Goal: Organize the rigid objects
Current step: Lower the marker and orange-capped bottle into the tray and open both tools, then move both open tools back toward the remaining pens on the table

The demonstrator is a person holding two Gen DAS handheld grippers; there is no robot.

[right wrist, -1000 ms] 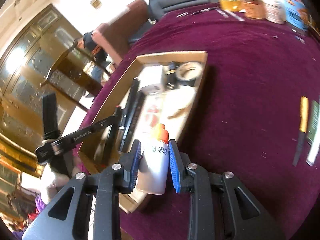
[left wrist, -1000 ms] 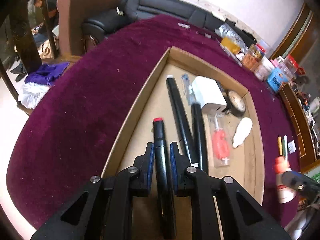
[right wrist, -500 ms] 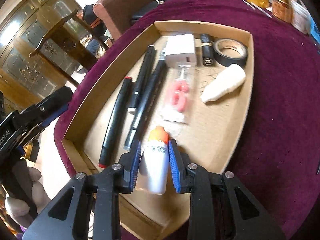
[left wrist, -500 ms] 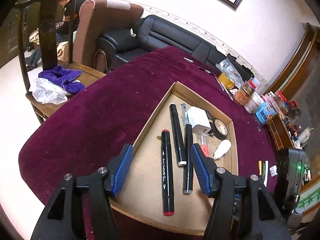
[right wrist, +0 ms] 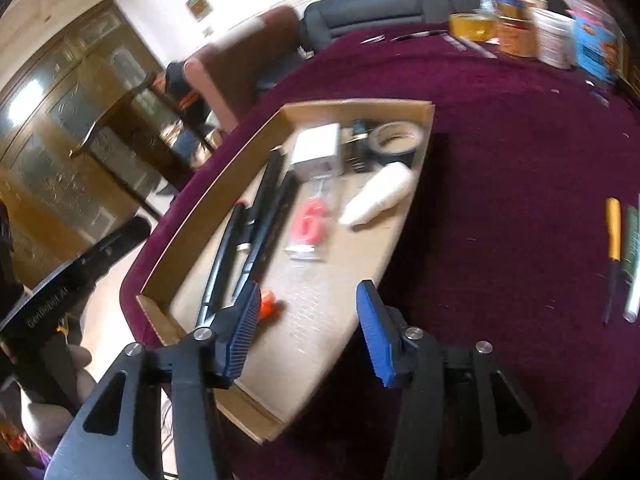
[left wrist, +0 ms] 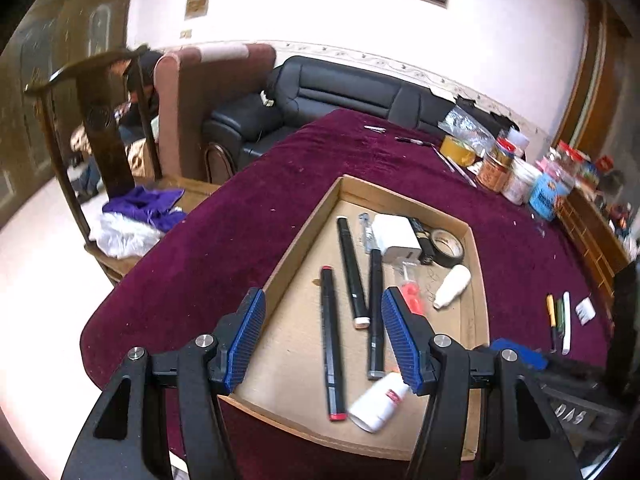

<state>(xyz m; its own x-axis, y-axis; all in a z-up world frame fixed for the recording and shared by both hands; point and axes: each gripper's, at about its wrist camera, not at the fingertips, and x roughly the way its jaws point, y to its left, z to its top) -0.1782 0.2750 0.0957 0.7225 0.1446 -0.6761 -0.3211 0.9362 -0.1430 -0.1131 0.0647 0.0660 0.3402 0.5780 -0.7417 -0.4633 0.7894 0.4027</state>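
Note:
A shallow cardboard tray (left wrist: 476,280) (right wrist: 224,200) sits on a purple tablecloth. In it lie a red-capped black marker (left wrist: 332,344), two more black markers (left wrist: 351,270), a white charger (left wrist: 396,236), a tape roll (left wrist: 448,242), a white cone-shaped item (left wrist: 450,286) and a red item in a clear packet (right wrist: 310,220). A white bottle with an orange cap (left wrist: 378,400) (right wrist: 269,307) lies near the tray's front edge. My left gripper (left wrist: 323,340) is open above the tray's front. My right gripper (right wrist: 306,330) is open over the tray's near corner, next to the bottle's cap.
Pens (left wrist: 558,322) (right wrist: 618,240) lie on the cloth right of the tray. Jars and tins (left wrist: 516,168) stand at the far right edge. A black sofa (left wrist: 340,96), an armchair and a wooden chair stand beyond the table.
My left gripper let go of the red-capped marker in the tray and drew back. My right gripper carried the white bottle over the tray, opened and released it; the bottle now lies in the tray.

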